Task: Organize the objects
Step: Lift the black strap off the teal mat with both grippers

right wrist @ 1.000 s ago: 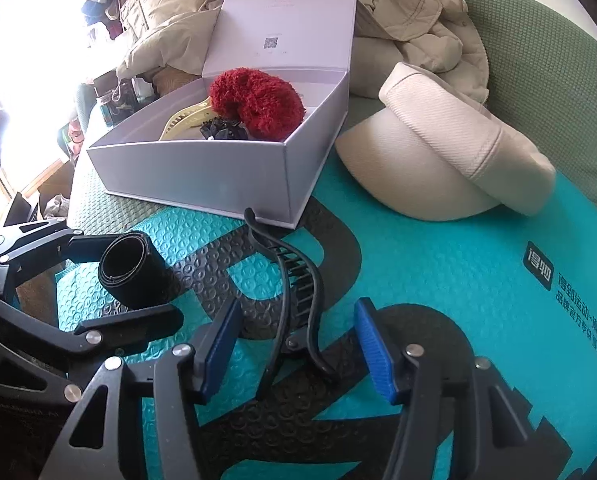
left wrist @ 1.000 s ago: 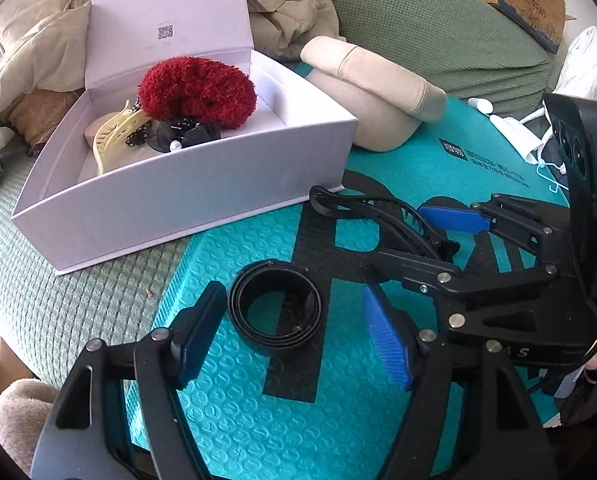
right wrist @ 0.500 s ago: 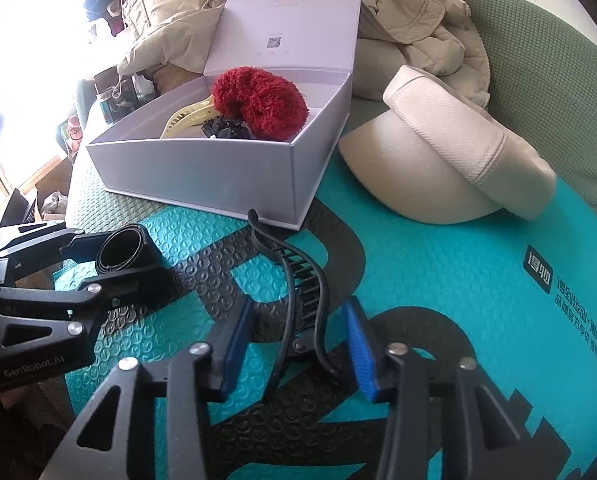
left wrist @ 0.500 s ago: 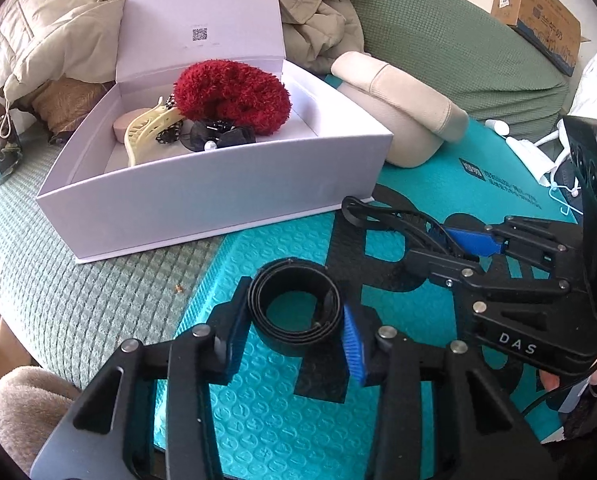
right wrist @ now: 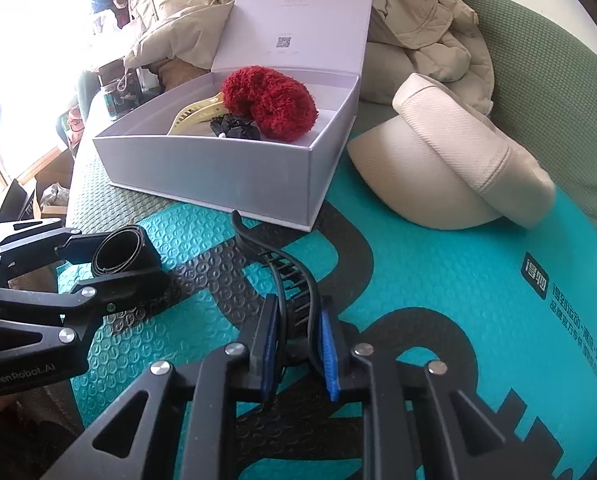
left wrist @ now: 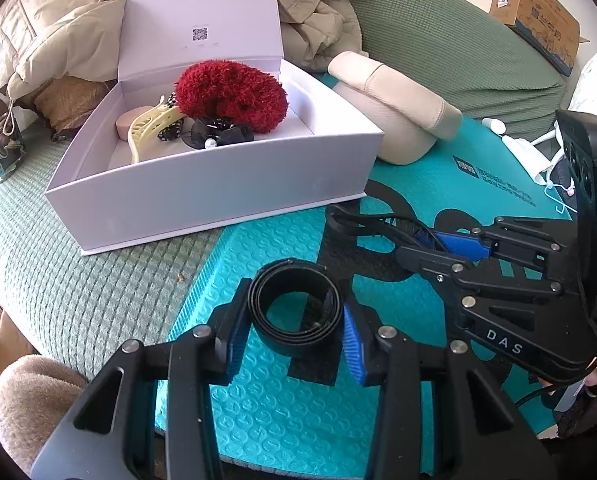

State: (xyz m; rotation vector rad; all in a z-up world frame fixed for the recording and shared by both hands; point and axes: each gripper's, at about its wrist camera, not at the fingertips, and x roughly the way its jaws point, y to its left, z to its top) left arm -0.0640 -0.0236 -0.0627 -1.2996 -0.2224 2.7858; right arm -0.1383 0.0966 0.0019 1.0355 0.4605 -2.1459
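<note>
A coiled black band (left wrist: 296,307) lies on the teal mat (left wrist: 282,412), and my left gripper (left wrist: 294,330) is shut on it, one blue pad against each side. The right wrist view shows that same coiled band (right wrist: 118,251) held at the left. My right gripper (right wrist: 296,338) is shut on a black claw hair clip (right wrist: 286,276), whose curved end points toward the white box (right wrist: 218,172). The open white box (left wrist: 202,192) holds a red fluffy scrunchie (left wrist: 234,96), a yellow clip (left wrist: 150,128) and small black hair pieces (left wrist: 218,134).
A beige visor cap (right wrist: 458,160) lies right of the box on the mat. Beige jackets (left wrist: 70,36) are heaped behind the box. A green cushion (left wrist: 438,32), a cardboard box (left wrist: 538,12) and white cables (left wrist: 530,152) sit at the back right.
Both grippers have closed: the left around the coiled black band, the right onto the black claw clip. Neither hand has shifted much.
</note>
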